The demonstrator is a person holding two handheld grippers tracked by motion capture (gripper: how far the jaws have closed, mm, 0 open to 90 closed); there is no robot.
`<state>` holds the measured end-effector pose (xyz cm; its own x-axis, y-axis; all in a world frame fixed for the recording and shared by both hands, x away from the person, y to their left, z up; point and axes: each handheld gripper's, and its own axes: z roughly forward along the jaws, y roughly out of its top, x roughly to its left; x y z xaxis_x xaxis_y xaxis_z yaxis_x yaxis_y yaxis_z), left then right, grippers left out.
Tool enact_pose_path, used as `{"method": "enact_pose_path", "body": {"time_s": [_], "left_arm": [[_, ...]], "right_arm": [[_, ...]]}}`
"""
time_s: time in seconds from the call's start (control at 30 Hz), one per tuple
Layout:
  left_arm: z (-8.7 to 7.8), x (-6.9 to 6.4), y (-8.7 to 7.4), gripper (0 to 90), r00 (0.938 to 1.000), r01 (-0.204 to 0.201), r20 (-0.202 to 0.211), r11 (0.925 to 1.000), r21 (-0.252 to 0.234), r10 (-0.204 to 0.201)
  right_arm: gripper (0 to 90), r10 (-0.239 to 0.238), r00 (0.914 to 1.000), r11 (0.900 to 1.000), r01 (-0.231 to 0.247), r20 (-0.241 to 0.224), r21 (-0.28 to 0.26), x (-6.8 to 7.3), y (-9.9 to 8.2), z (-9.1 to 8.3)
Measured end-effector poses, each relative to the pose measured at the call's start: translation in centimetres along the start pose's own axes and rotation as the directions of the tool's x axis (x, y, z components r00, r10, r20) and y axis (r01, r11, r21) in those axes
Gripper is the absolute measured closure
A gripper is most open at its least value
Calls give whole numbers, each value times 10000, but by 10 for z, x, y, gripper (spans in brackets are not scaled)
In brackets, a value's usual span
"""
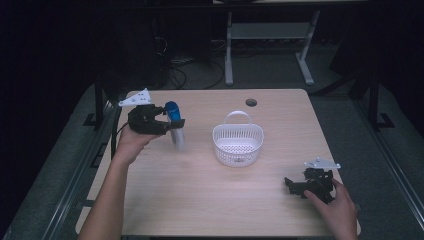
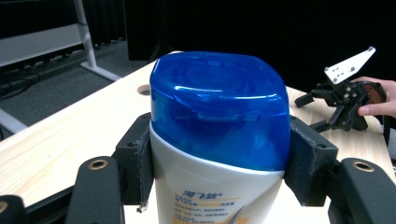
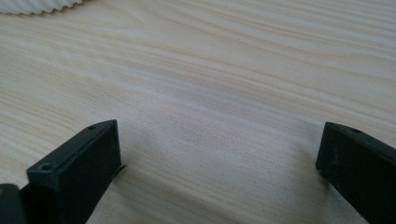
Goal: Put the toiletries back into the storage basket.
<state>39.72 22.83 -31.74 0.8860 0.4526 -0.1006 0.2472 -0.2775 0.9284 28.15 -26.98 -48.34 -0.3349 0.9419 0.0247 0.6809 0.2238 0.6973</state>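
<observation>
Bottle [image 2: 217,154], white with blue cap, stands upright clamped between the left gripper [image 1: 167,124] fingers [image 2: 135,163] above the surface [image 1: 200,200], basket [image 1: 238,142] just to its right; right gripper [image 1: 295,186] rests well apart, fingers [image 3: 79,168] spread, empty.

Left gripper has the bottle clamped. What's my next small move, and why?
Probably carry the bottle right toward the white basket. The left gripper has its jaws shut on it just below the blue cap; the basket looks empty, and the right gripper rests open, well aside.
</observation>
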Motion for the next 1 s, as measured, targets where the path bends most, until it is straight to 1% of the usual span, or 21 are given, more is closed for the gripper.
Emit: {"method": "enact_pose_path", "body": {"time_s": [0.07, 0.2, 0.5, 1.0], "left_arm": [[2, -1, 4, 360, 10000, -19, 58, 10000, -61, 20], [6, -3, 14, 360, 9997, -216, 147, 9998, -52, 217], [17, -10, 34, 360, 9981, -416, 451, 9988, -261, 427], [42, -25, 54, 360, 9921, -822, 926, 9962, -288, 845]], "right_arm": [[0, 13, 10000, 10000, -13, -6, -2, 0, 0, 0], [0, -31, 10000, 10000, 31, -1, -13, 0, 0, 0], [0, -22, 10000, 10000, 22, 2, 3, 0, 0, 0], [0, -5, 10000, 10000, 5, -3, -4, 0, 0, 0]]}}
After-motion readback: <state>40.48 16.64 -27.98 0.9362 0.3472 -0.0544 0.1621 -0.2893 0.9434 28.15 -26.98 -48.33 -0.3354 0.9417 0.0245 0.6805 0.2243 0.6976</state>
